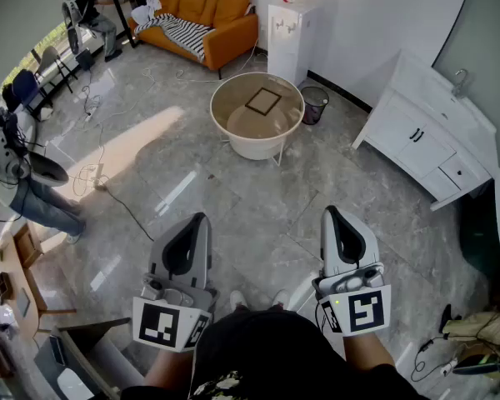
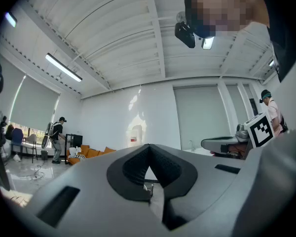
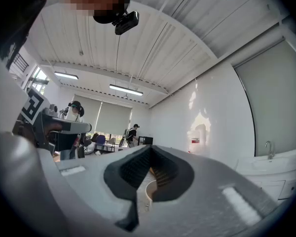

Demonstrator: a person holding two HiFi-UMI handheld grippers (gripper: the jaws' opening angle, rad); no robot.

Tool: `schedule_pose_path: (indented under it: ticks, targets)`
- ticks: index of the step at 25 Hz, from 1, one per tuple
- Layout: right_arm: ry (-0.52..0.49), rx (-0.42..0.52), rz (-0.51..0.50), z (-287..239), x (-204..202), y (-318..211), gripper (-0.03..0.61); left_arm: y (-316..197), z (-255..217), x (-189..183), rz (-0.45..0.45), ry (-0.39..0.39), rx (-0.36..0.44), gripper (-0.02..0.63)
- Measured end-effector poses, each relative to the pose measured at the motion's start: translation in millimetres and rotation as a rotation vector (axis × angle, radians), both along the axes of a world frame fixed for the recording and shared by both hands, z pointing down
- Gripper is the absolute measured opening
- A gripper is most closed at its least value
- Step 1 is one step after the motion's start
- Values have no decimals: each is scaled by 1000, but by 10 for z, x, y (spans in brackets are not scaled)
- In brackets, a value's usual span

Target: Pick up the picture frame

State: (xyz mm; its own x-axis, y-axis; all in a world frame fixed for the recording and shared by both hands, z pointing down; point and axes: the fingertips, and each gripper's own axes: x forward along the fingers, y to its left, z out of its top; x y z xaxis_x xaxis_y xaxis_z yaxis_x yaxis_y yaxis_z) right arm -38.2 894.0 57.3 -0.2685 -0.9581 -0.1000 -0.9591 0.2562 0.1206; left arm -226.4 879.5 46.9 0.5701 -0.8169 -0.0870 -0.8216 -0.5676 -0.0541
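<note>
Here, you hold both grippers low in front of your body, side by side but apart from each other, and both point forward over the grey floor (image 1: 233,190). Your left gripper (image 1: 200,220) is clenched. In the left gripper view its jaws meet at the tip, and nothing stands between the dark pads (image 2: 133,169). Your right gripper (image 1: 331,213) is clenched in the same way, jaws together and holding nothing.

The picture frame (image 1: 263,101) is not near your hands. It lies flat in the middle of the round bench (image 1: 233,140), which stands ahead of you across the floor. The frame has a dark border, and it is turned so that one corner points toward you. It is well apart from both grippers.

Just beside the bench, on its right, stands a dark waste bin (image 1: 314,104). Behind the bin, a white water dispenser (image 1: 290,40) is against the wall. An orange sofa (image 1: 208,19) with a striped blanket (image 1: 182,30) stands further back, and a white cabinet (image 1: 425,132) with a sink is at the right wall. At the far left, a person (image 1: 90,7) stands near the window.
</note>
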Motion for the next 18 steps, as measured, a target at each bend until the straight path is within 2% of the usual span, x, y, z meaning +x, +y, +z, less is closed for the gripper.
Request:
schedule_pose_path:
  ticks: [12,18]
  targets:
    - [-15,-4,-32,69,253,24,-5,54,24,309,-19,-5,3,6]
    - [-25,-22,-70,241,464,139,-5,243,188,507,-57,-1,-7,6]
